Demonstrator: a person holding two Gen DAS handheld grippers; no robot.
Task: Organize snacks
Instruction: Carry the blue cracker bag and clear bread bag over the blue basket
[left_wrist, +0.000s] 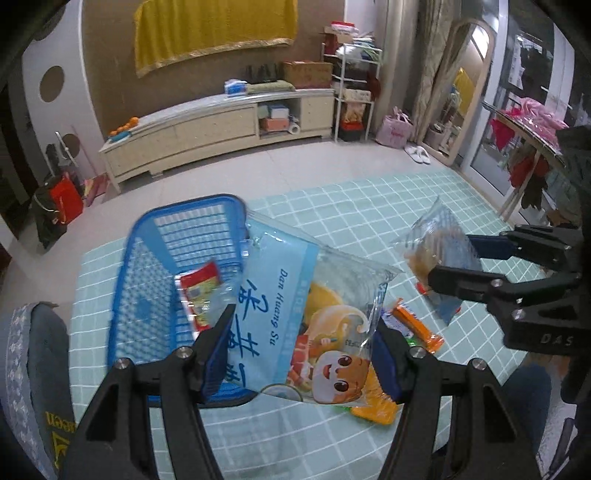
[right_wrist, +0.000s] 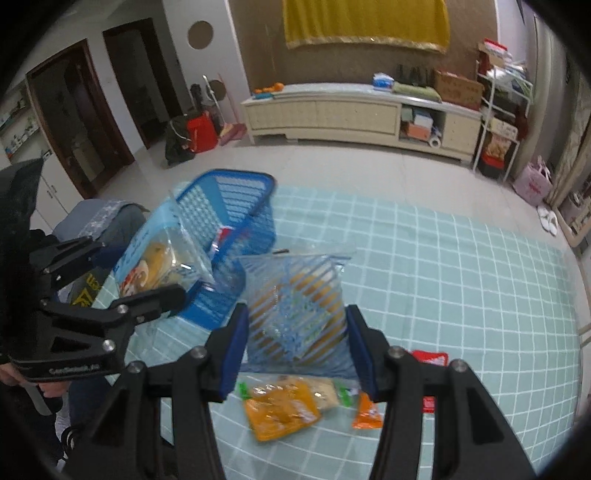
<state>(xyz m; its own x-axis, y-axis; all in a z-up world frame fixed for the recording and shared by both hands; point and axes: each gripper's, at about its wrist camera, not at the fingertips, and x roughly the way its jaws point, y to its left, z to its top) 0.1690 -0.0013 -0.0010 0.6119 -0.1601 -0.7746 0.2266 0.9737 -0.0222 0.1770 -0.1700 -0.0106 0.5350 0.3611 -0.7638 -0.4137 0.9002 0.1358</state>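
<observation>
My left gripper is shut on a light blue snack bag with a cartoon face, held over the right edge of the blue plastic basket. A red snack packet lies inside the basket. My right gripper is shut on a clear blue-striped snack bag, held above the table to the right of the basket. The right gripper with its bag also shows in the left wrist view. The left gripper with its bag also shows in the right wrist view.
A table with a teal checked cloth carries loose snacks: an orange packet, a small orange packet and a red packet. A padded chair stands at the table's left. A long cream cabinet lines the far wall.
</observation>
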